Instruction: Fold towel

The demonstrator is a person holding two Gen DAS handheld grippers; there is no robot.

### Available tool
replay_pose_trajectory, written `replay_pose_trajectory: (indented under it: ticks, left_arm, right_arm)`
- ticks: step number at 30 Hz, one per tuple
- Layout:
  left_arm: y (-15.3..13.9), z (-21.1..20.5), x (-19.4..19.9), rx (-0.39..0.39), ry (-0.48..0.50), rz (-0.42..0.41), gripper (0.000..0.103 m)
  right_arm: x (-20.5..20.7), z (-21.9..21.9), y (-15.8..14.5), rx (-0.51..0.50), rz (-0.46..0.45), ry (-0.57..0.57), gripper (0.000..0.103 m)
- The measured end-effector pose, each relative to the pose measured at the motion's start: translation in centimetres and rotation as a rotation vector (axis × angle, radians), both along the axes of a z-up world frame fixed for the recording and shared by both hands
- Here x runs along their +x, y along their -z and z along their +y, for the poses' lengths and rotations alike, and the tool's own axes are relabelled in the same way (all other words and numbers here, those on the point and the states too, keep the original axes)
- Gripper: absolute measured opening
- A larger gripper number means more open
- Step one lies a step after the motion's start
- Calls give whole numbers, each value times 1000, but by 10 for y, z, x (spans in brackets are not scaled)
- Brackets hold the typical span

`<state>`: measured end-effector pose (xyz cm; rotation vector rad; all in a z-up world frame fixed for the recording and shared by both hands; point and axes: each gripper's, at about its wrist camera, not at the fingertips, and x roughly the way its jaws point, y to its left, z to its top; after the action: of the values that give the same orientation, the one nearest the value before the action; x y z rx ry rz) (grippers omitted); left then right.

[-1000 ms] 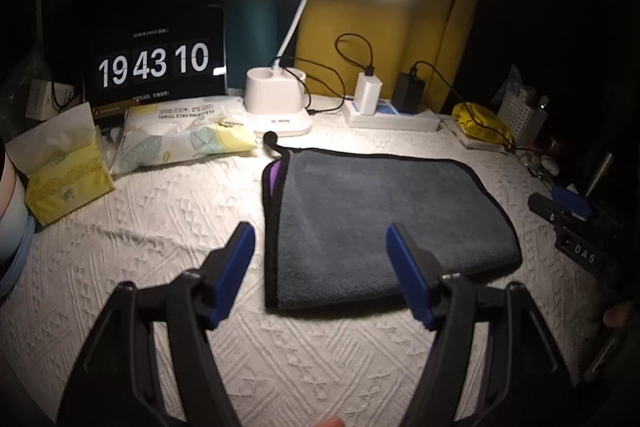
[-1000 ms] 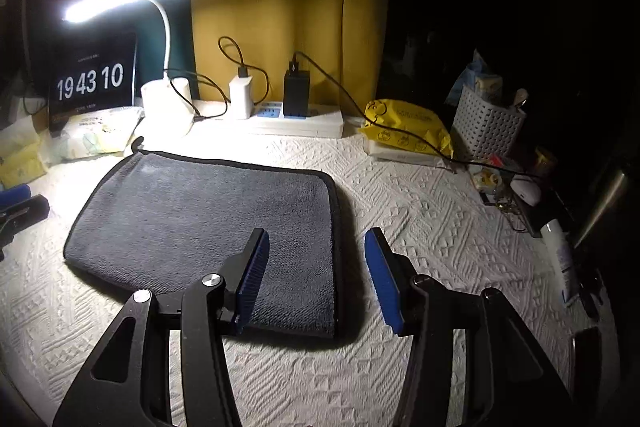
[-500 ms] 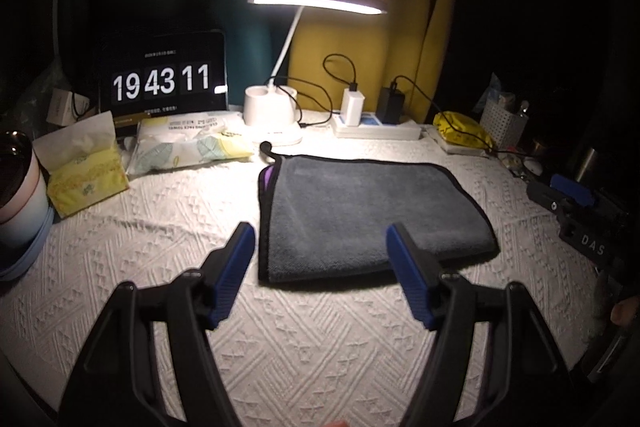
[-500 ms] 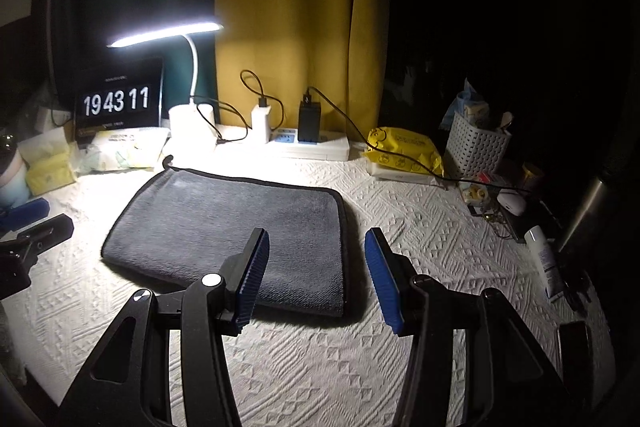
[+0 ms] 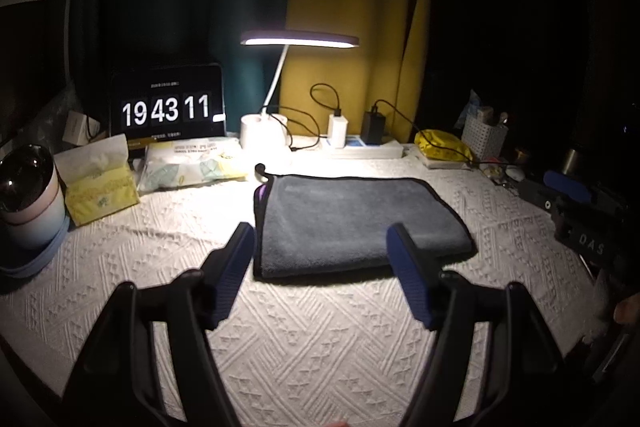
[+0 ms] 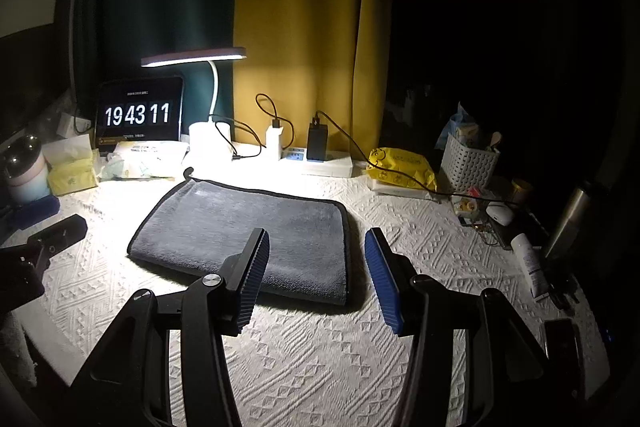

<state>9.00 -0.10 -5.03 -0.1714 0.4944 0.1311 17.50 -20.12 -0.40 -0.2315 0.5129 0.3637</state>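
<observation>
A grey towel [image 5: 352, 219] with a black border lies folded flat on the white textured tablecloth [image 5: 320, 327], a purple layer showing at its left edge. It also shows in the right wrist view [image 6: 256, 231]. My left gripper [image 5: 322, 267] is open and empty, raised above the cloth in front of the towel's near edge. My right gripper [image 6: 316, 271] is open and empty, raised in front of the towel's near right corner. The right gripper's body [image 5: 576, 211] shows at the right in the left view; the left gripper's body [image 6: 36, 247] shows at the left in the right view.
At the back stand a lit desk lamp [image 5: 264, 131], a clock screen [image 5: 166, 111], a power strip with chargers [image 5: 360, 147], wipes [image 5: 192, 163] and a tissue box [image 5: 98, 183]. A cup [image 5: 28, 203] stands at left. A yellow pack [image 6: 400, 167], white basket [image 6: 468, 163] and bottles are at right.
Both grippers have pulled back and risen away from the towel, so it looks smaller and farther. The towel has not moved. Both grippers stay open.
</observation>
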Motion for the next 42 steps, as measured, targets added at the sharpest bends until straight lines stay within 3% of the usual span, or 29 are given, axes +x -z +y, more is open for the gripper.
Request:
replay_pose_trajectory:
  ticks: [23,27,37,42]
  left_arm:
    - [-21,-10,-61,17,18,-224,70]
    - [-29,-12,-69,21,13,-256,80]
    - [-54,-19,-93,67,-36,-364,91]
    - [-62,-19,-101,81,-71,-397,93]
  right_arm:
    - [-58,-7,-22,45,-107,-22,53]
    - [-67,-8,-30,48,-125,-23,53]
    - [-88,-20,-52,87,-200,-12,53]
    - [-95,-27,-59,111,-228,-1,62]
